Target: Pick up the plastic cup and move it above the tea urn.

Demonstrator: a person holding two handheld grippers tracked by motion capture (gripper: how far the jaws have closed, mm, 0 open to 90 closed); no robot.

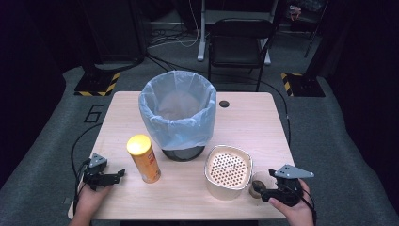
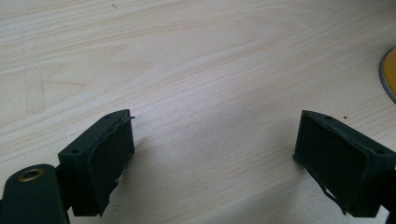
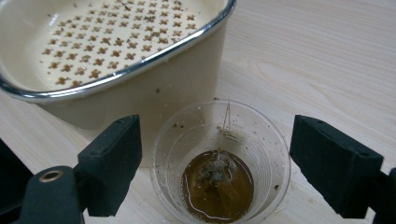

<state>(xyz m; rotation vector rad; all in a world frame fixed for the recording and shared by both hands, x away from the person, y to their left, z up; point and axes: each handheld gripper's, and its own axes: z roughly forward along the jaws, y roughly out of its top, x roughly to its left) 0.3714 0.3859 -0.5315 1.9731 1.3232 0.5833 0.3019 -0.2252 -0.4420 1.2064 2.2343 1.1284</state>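
bottom of the mesh waste bin with the pale blue plastic liner (image 1: 178,113): interior is a hazy blur, contents unreadable. the bin's dark base is mostly covered by the liner overhang. label on the yellow cylindrical snack can (image 1: 144,158), just front-left of the bin: too small to read. in the left gripper view only a sliver of the can's yellow rim (image 2: 388,74) shows, cut by the right edge. clear plastic cup with brown liquid (image 3: 220,161), front-right of the bin: near rim cut by the bottom edge, soggy lump inside can't be identified. cream perforated strainer tub (image 3: 116,51) beside it: cropped top and left.
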